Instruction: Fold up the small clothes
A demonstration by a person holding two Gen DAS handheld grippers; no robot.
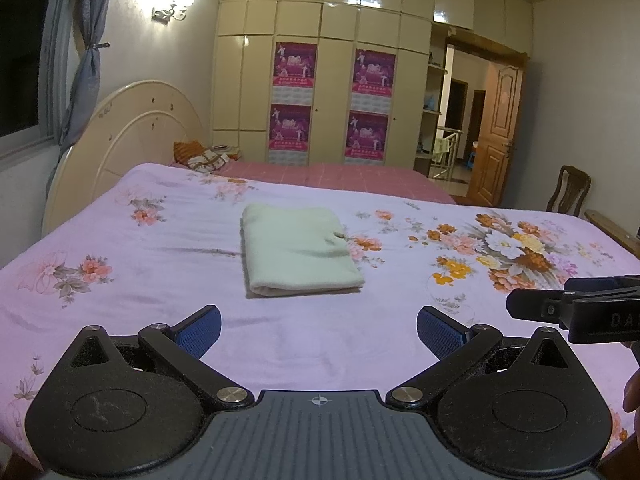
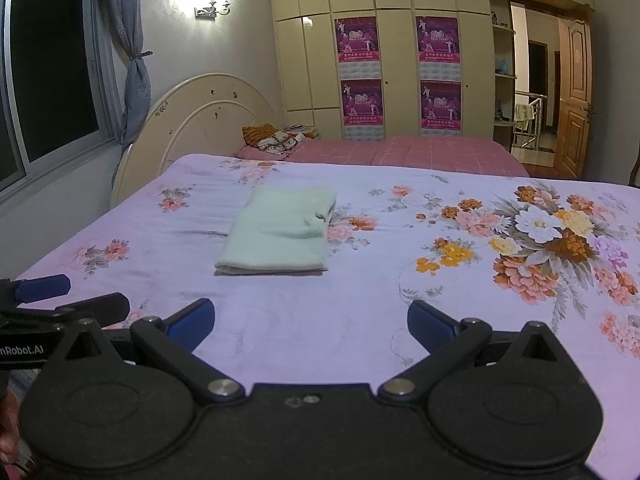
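Observation:
A pale green garment (image 1: 298, 250) lies folded into a neat rectangle on the lilac floral bedspread (image 1: 140, 280); in the right wrist view the garment (image 2: 280, 232) sits left of centre. My left gripper (image 1: 319, 330) is open and empty, held back from the garment's near edge. My right gripper (image 2: 310, 324) is open too, nothing between its blue pads, and stands to the right of the garment. The right gripper's side shows at the right edge of the left view (image 1: 576, 308); the left gripper's tips (image 2: 60, 296) show at the left edge of the right view.
A second bed with a pink checked cover (image 1: 332, 176) and a small pile of cloth (image 1: 204, 158) lies beyond. A cream headboard (image 1: 132, 136) stands at the left, a wardrobe (image 1: 328, 80) behind, a wooden chair (image 1: 568, 194) and an open door (image 1: 496, 136) at the right.

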